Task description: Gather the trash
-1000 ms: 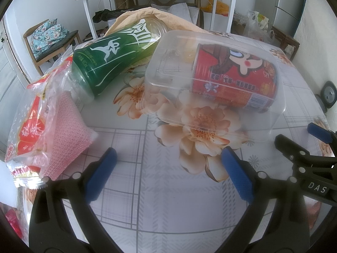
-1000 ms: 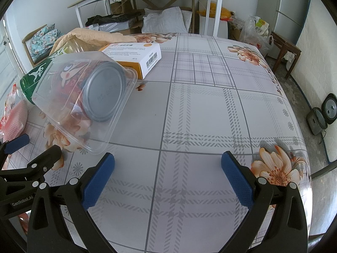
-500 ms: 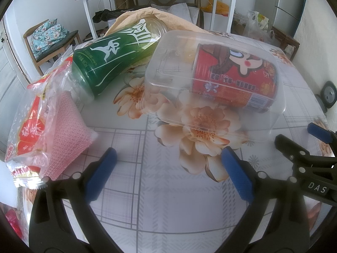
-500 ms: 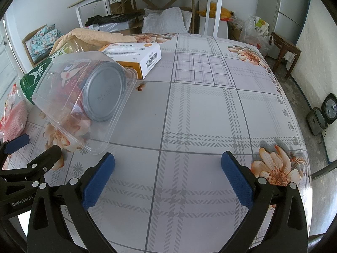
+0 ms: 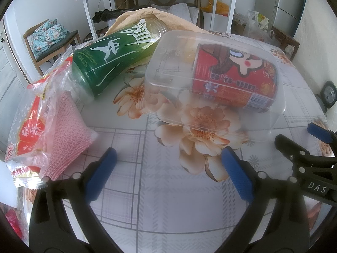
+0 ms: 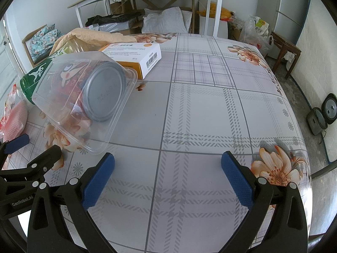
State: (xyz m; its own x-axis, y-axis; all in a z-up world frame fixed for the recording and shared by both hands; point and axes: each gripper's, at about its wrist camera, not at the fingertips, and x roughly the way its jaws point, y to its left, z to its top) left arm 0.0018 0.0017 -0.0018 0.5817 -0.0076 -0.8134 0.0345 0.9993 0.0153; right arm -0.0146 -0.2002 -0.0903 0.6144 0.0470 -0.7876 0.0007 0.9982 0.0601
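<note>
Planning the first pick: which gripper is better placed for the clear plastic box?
Left. The left gripper is open and faces the clear box, which lies straight ahead. The right gripper, also open, faces bare tablecloth, with the box off to its left.

Left gripper [image 5: 168,168]: jaws spread wide, nothing between the blue pads [image 5: 237,174], hovering low over the worktop [image 5: 158,189]. Right gripper [image 6: 168,172]: jaws equally wide, empty, also low over the worktop. The two sit side by side, near each other, each one's fingertips showing at the edge of the other's view.
</note>
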